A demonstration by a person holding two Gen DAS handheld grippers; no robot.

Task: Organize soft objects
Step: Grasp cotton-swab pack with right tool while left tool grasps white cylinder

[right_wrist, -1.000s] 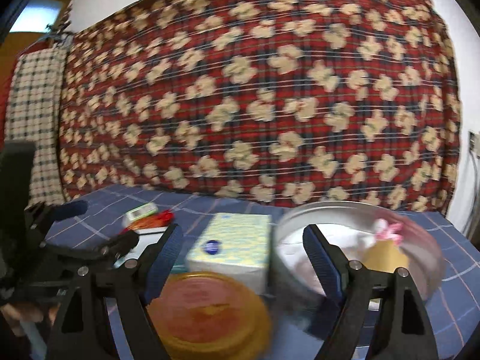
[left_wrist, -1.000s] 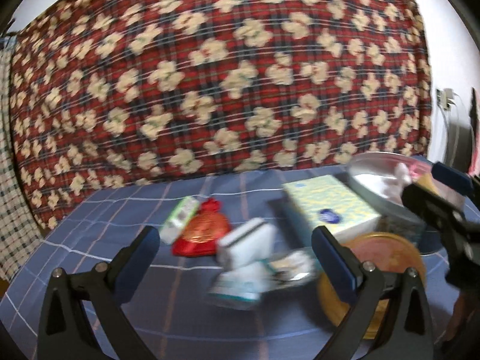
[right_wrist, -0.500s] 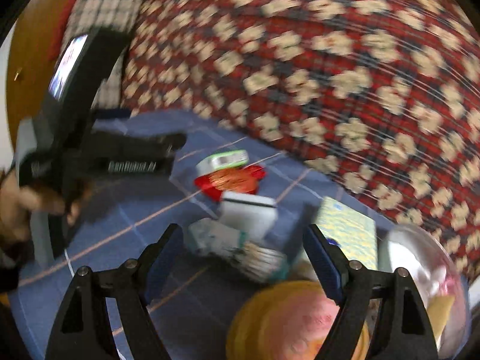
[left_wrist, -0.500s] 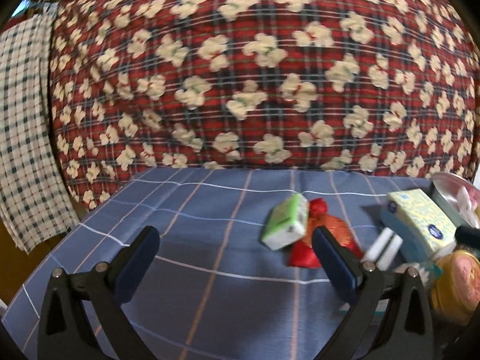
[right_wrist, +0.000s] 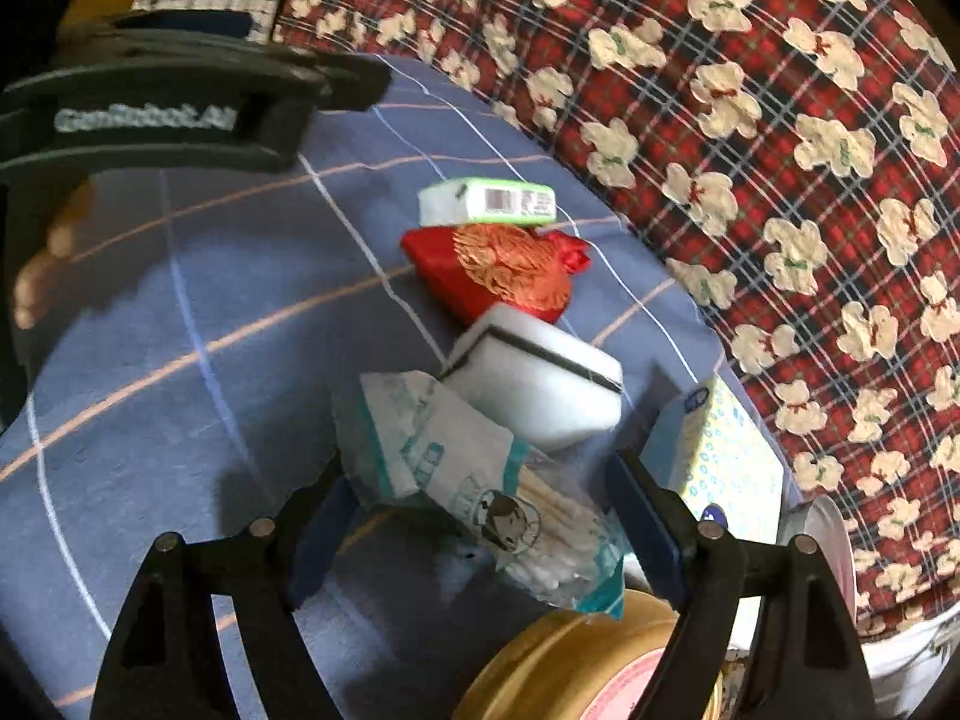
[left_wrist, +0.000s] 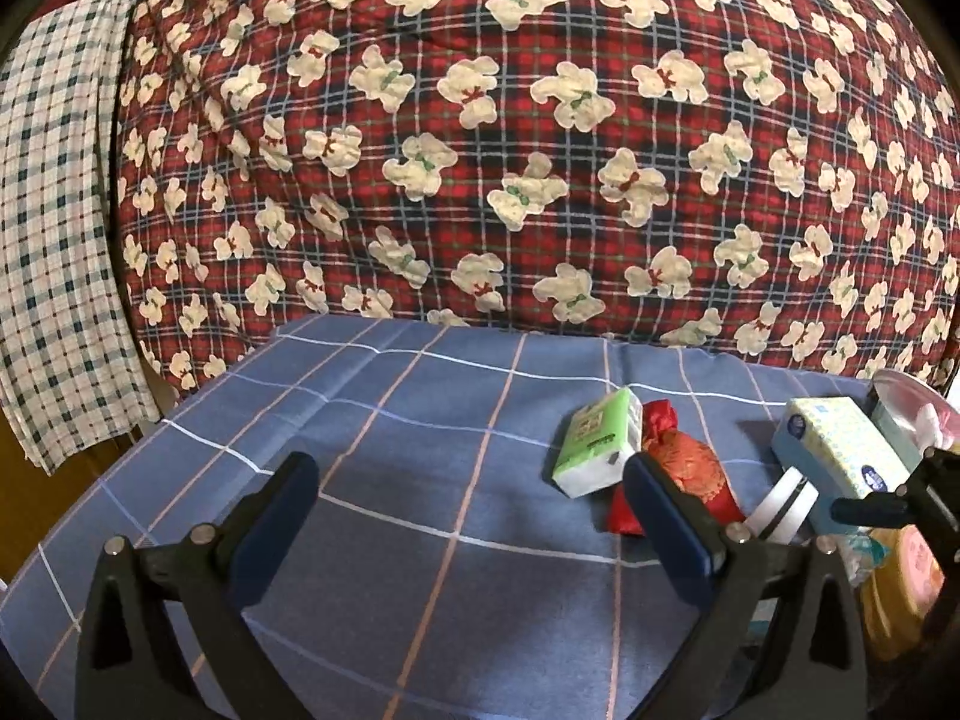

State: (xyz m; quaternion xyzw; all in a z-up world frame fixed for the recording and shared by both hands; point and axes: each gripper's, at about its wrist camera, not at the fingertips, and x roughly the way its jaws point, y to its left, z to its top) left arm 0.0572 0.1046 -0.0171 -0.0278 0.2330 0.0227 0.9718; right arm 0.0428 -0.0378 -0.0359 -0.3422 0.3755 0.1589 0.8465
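Soft items lie in a row on the blue checked cloth (left_wrist: 420, 450): a green tissue pack (left_wrist: 597, 441) (right_wrist: 486, 202), a red pouch (left_wrist: 678, 474) (right_wrist: 504, 273), a white sponge (right_wrist: 534, 378) and a bag of cotton swabs (right_wrist: 480, 492). My left gripper (left_wrist: 468, 516) is open and empty, over bare cloth left of the tissue pack. My right gripper (right_wrist: 480, 510) is open, its fingers either side of the swab bag, touching nothing that I can see.
A yellow-blue tissue box (left_wrist: 840, 456) (right_wrist: 720, 456), a round gold tin (right_wrist: 600, 666) and a metal bowl (left_wrist: 912, 402) sit at the right. A red plaid quilt (left_wrist: 510, 150) rises behind the cloth. A checked fabric (left_wrist: 48, 240) hangs at left.
Both grippers swung left. The left one now faces bare cloth beside the tissue pack. The right one tilted down and closed in over the swab bag and sponge.
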